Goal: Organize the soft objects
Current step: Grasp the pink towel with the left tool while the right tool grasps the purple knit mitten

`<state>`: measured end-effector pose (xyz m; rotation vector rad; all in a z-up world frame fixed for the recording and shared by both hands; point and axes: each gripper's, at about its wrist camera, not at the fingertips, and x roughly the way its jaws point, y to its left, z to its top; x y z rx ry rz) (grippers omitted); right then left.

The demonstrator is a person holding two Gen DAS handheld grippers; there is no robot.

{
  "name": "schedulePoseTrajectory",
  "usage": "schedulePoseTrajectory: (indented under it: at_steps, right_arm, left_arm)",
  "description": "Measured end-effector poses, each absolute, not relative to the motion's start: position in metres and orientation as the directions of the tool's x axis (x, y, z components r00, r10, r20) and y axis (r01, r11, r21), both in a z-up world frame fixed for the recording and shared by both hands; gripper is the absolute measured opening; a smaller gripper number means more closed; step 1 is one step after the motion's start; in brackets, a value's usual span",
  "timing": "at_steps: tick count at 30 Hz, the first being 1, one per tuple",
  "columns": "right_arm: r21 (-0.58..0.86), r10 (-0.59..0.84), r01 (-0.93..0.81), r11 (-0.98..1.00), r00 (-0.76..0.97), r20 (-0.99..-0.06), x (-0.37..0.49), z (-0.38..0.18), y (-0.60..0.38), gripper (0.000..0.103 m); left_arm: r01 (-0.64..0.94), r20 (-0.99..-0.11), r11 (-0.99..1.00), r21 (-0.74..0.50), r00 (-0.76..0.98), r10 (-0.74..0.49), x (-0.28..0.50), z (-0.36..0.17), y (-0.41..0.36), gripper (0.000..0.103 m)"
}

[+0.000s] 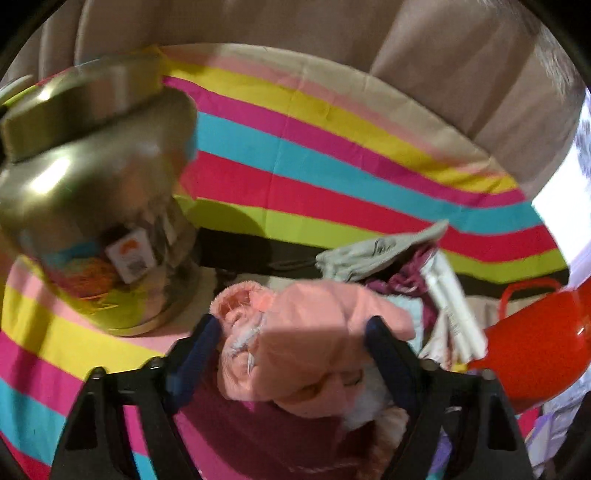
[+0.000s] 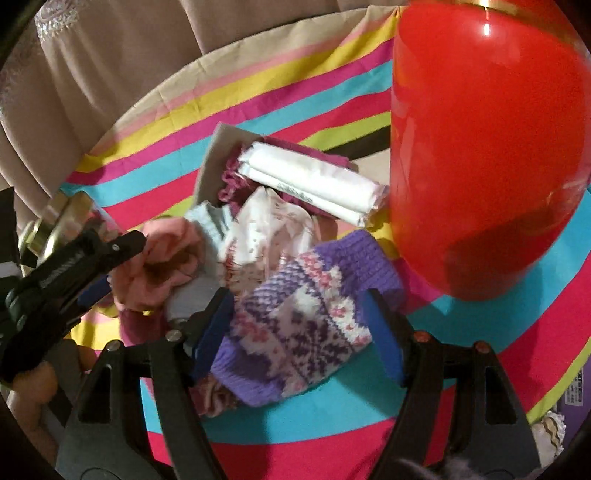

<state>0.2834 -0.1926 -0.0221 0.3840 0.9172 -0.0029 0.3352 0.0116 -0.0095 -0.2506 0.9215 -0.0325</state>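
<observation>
A pile of soft things lies on the striped tablecloth (image 1: 332, 155). My left gripper (image 1: 293, 332) points down over a pink fleece cloth (image 1: 314, 354), its blue pads (image 1: 208, 339) standing on either side of the bunched cloth without clearly pressing it. In the right wrist view the same gripper (image 2: 110, 266) shows at the left, with the pink cloth (image 2: 166, 266) at its tips. My right gripper (image 2: 299, 336) is open astride a purple and white knitted piece (image 2: 299, 321). A white flowered cloth (image 2: 273, 221), a pale blue cloth (image 2: 207, 218) and a maroon cloth (image 1: 266, 435) lie in the pile.
A shiny jar with a metal lid (image 1: 92, 184) stands close on the left. A big red vessel (image 2: 487, 147) stands right of the pile. A white wrapped pack (image 2: 314, 184) lies on a grey box flap (image 2: 218, 158). Beige curtains (image 1: 295, 22) hang behind.
</observation>
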Motion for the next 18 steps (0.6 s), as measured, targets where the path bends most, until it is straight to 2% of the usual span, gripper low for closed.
schedulePoseTrajectory:
  at_steps: [1, 2, 3, 5, 8, 18]
  right_arm:
    - [0.326, 0.164, 0.164, 0.931, 0.609, -0.776, 0.284, -0.026, -0.193, 0.078]
    - [0.333, 0.169, 0.169, 0.928, 0.606, -0.777, 0.284, -0.031, -0.195, 0.078]
    - [0.337, 0.171, 0.169, 0.926, 0.607, -0.776, 0.283, -0.033, -0.196, 0.078]
    - [0.337, 0.173, 0.166, 0.927, 0.609, -0.774, 0.282, -0.034, -0.196, 0.079]
    - [0.347, 0.189, 0.155, 0.925, 0.604, -0.774, 0.279, -0.037, -0.197, 0.079]
    - [0.408, 0.257, 0.147, 0.901, 0.578, -0.775, 0.268, -0.049, -0.204, 0.08]
  left_arm:
    - [-0.073, -0.785, 0.975, -0.212, 0.606, -0.125, 0.335, -0.012, 0.011, 0.052]
    - [-0.064, -0.782, 0.978, -0.197, 0.612, -0.117, 0.334, -0.012, 0.009, 0.045]
    - [-0.048, -0.779, 0.982, -0.184, 0.616, -0.116, 0.332, -0.012, 0.007, 0.044]
    - [-0.028, -0.771, 0.987, -0.156, 0.628, -0.104, 0.329, -0.01, 0.004, 0.034]
    - [-0.026, -0.738, 0.982, -0.189, 0.663, -0.124, 0.318, 0.0, 0.009, 0.03]
    - [-0.007, -0.625, 0.964, -0.267, 0.763, -0.168, 0.268, 0.029, 0.019, 0.029]
